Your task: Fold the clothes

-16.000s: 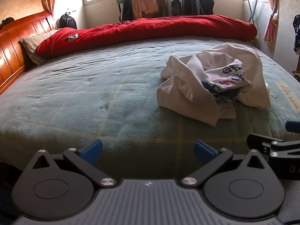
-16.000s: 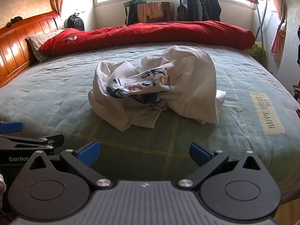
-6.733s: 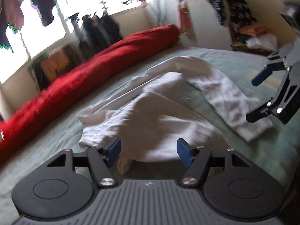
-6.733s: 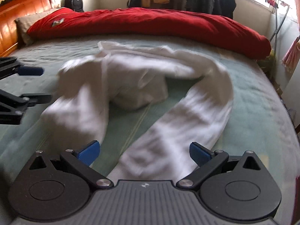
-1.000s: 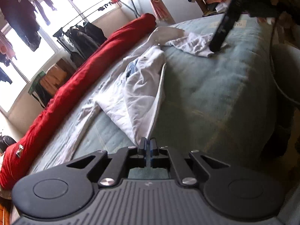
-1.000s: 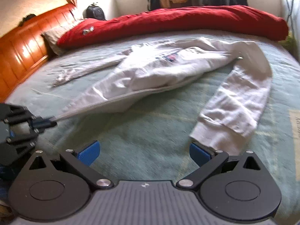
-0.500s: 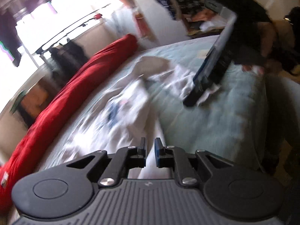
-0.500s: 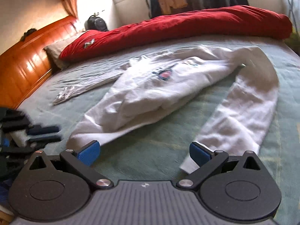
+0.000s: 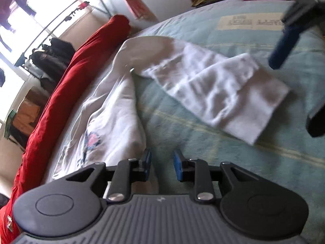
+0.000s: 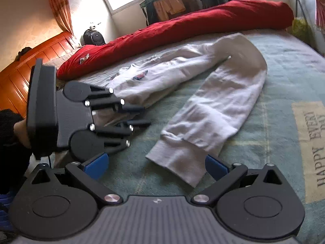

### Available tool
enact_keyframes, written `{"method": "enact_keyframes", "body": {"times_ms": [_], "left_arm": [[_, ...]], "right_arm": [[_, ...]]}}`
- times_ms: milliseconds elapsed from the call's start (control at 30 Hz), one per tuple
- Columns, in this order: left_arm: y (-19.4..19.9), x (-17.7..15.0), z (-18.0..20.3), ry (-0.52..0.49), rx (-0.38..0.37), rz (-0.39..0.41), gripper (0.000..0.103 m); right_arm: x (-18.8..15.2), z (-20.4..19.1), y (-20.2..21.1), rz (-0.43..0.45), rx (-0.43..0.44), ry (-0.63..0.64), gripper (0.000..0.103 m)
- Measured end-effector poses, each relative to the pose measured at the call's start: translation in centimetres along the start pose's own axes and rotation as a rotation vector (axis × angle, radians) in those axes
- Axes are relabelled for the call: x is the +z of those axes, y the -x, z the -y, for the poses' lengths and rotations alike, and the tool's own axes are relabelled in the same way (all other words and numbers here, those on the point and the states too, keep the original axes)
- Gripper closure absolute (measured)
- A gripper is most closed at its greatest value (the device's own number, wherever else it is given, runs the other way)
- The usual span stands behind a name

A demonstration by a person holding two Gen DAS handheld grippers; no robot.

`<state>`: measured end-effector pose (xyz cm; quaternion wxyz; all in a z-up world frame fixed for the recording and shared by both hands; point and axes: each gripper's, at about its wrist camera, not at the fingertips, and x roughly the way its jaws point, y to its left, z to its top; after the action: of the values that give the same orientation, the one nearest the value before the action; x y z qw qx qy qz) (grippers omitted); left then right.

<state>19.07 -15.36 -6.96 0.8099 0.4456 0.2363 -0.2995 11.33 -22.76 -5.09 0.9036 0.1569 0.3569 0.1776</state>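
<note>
Green bedspread (image 10: 284, 77), white sweatshirt (image 10: 162, 75) sprawled across it, body long axis running toward the red duvet (image 10: 182, 30). One sleeve (image 10: 213, 111) bends back, cuff toward the right gripper (image 10: 156, 165), which is spread wide. Left gripper (image 9: 161, 165) part open, empty, beside the hem. Soft, light, limp: grab cuff or hem.

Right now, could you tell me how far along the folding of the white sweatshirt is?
Early stage. Done: the white sweatshirt lies spread out on the bed, one sleeve stretched toward the near edge. In hand: nothing; the left hand-held gripper is open beside the hem, and the right hand-held gripper is open at the cuff. Left: every fold; none shows yet.
</note>
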Motion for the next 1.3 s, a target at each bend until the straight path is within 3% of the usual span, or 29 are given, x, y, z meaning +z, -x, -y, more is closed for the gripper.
{"method": "enact_keyframes", "body": {"times_ms": [367, 567, 667, 1000, 1233, 1300], "left_arm": [[-0.3, -0.1, -0.6, 0.011, -0.005, -0.016, 0.076], [-0.4, -0.6, -1.0, 0.042, -0.017, -0.003, 0.077], [-0.4, -0.7, -1.0, 0.051, -0.019, 0.005, 0.077], [-0.5, -1.2, -1.9, 0.151, -0.048, 0.012, 0.077], [-0.5, -1.2, -1.9, 0.158, -0.048, 0.013, 0.077], [-0.5, -1.3, -1.9, 0.160, -0.050, 0.015, 0.077]], "right_arm": [[0.6, 4.8, -2.1, 0.018, 0.047, -0.186, 0.000], [-1.2, 8.8, -1.5, 0.091, 0.215, -0.409, 0.000], [-1.4, 9.1, -1.3, 0.082, 0.250, -0.411, 0.000], [-0.9, 8.1, -2.1, 0.094, 0.191, -0.378, 0.000], [0.9, 11.1, -3.7, 0.158, 0.314, -0.515, 0.000], [1.8, 11.5, -4.7, 0.150, 0.308, -0.528, 0.000]]}}
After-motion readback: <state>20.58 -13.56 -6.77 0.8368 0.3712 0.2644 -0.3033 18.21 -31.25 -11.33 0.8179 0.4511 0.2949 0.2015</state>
